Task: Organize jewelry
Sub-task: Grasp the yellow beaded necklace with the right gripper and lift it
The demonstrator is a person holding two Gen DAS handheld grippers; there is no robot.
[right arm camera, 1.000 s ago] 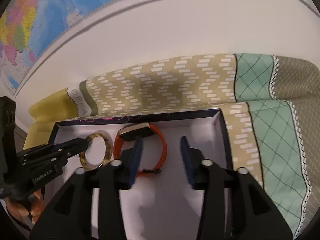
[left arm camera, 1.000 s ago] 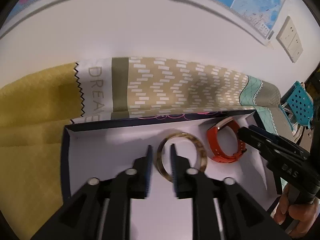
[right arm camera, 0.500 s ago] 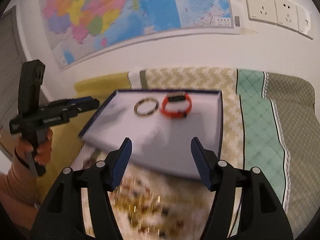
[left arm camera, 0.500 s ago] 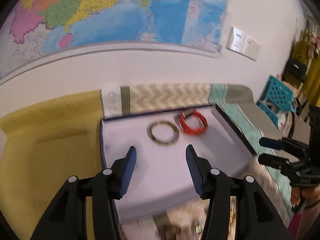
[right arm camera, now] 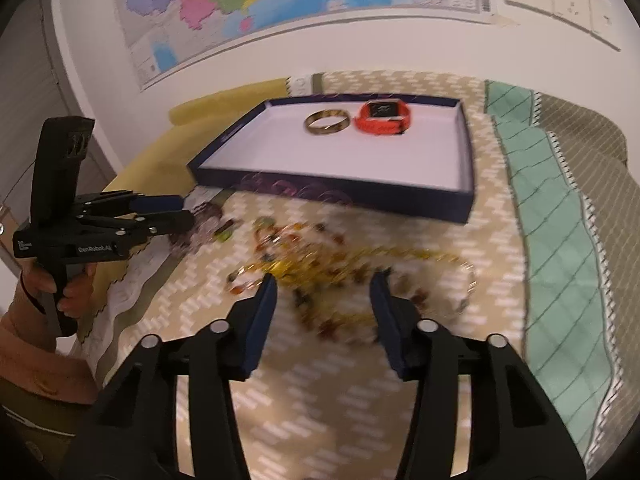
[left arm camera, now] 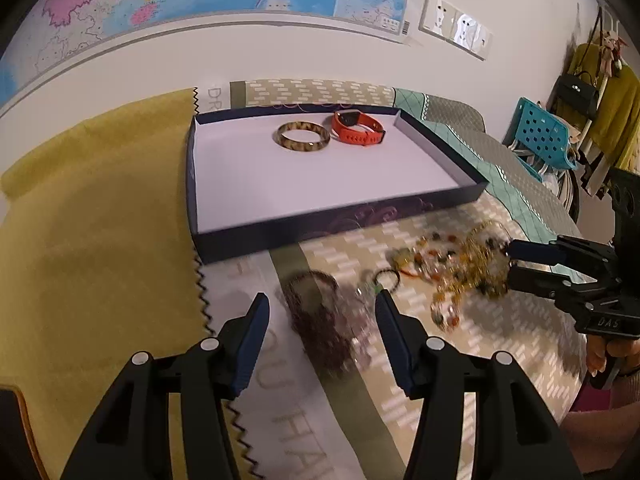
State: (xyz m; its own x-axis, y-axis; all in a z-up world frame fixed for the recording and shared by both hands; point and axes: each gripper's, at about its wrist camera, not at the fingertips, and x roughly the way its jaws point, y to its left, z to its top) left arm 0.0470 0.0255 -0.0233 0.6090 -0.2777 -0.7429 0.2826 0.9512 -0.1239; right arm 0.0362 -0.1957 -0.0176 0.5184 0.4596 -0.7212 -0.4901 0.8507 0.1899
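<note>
A dark blue tray (left arm camera: 340, 224) (right arm camera: 332, 192) with a white floor holds a tortoiseshell bangle (left arm camera: 303, 142) (right arm camera: 327, 122) and an orange watch (left arm camera: 358, 128) (right arm camera: 382, 118) at its far end. In front of the tray a tangled pile of gold chains and beads (left arm camera: 460, 268) (right arm camera: 328, 264) lies on the cloth. My left gripper (left arm camera: 320, 304) (right arm camera: 180, 216) hovers over a dark purple bead bracelet (left arm camera: 316, 320); its jaws are opening and do not press on it. My right gripper (right arm camera: 324, 284) (left arm camera: 508, 258) is over the gold tangle, jaws closing, pads clear of it.
A yellow cloth (left arm camera: 100, 220) covers the table's left part, a patterned tan and teal cloth (right arm camera: 560, 240) the rest. A blue perforated chair (left arm camera: 540, 136) stands off the right side. The wall with a map rises just behind the tray.
Both grippers have drawn back from inside the tray to the loose pile in front of it. The bangle and watch stay in the tray. The left jaws have widened.
</note>
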